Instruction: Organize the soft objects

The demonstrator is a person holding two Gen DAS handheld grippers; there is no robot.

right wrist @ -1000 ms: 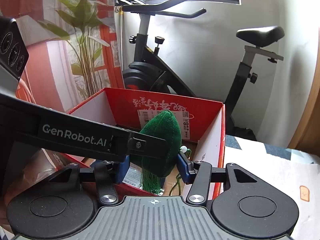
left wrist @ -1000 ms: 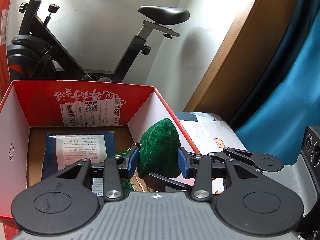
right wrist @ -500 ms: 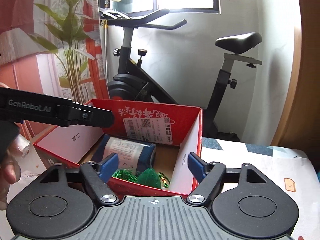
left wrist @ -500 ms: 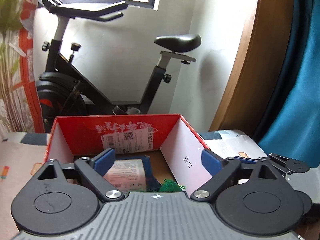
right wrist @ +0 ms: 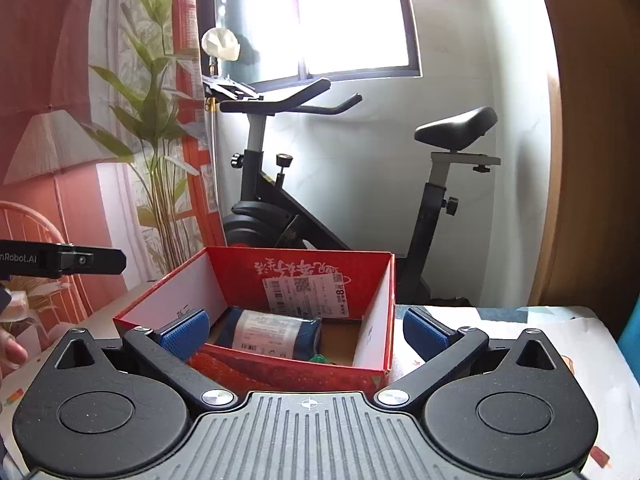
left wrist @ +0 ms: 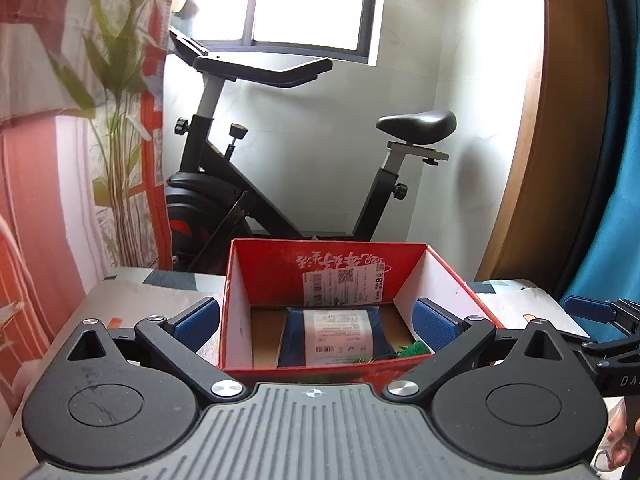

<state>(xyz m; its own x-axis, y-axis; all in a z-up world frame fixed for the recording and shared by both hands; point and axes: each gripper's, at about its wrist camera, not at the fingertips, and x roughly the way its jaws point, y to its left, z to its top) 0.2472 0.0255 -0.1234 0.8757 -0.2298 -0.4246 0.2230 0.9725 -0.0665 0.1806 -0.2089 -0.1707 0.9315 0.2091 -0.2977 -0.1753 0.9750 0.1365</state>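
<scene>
- The left gripper point(left wrist: 316, 322) is seen spread to its widest, its jaws having just been opening; nothing is held between the blue pads point(left wrist: 198, 318).
- The right gripper point(right wrist: 306, 330) is likewise spread wide and empty, its jaws having just been opening.
- The red box point(left wrist: 240, 312) is framed ahead of both grippers, on a patterned cloth point(right wrist: 500, 320).
- A blue wrapped bundle point(left wrist: 334, 334) is seen lying inside the box.
- The green soft object point(left wrist: 414, 348) is glimpsed beside the bundle, low in the box, ahead of the left gripper's right pad.

A red box point(left wrist: 404, 372) with white inner walls holds a dark blue, white-labelled package point(left wrist: 335, 336) and a green soft toy point(left wrist: 412, 349).
</scene>
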